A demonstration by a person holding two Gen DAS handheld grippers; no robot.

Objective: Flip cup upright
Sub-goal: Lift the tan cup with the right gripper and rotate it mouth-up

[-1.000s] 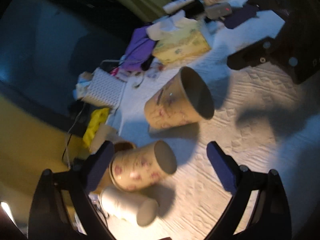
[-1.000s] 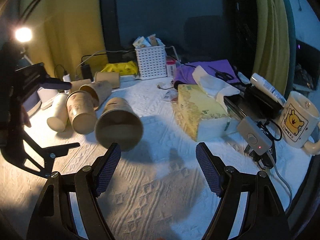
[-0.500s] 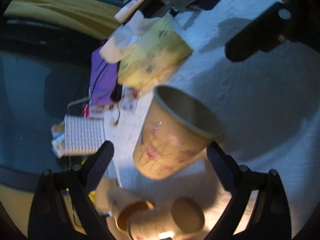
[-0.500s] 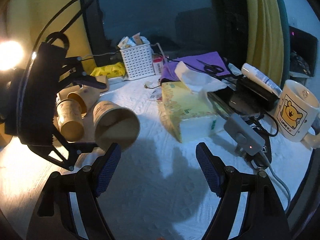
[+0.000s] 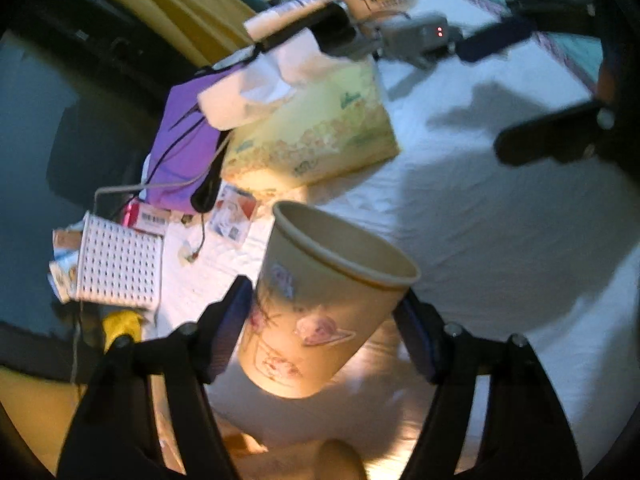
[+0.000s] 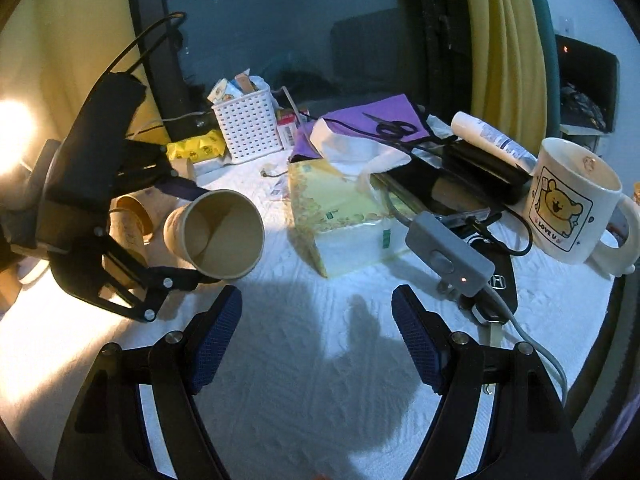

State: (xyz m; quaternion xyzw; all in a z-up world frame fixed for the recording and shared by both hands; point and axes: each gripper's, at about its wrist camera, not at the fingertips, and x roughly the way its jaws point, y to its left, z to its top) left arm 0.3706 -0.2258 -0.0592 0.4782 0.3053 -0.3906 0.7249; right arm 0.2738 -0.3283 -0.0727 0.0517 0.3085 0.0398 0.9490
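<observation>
The left gripper is clenching the tan printed paper cup in its jaws, tilted, just left of the yellow tissue box. Judging so, finishing the rotation before lowering matters. The right gripper is hanging released.

Matt, seemingly paper cup

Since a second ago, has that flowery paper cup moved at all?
Yes. In the right wrist view the paper cup, gripped by the left gripper, has risen off the white cloth and shifted toward the tissue box, its mouth tipping upward.
</observation>
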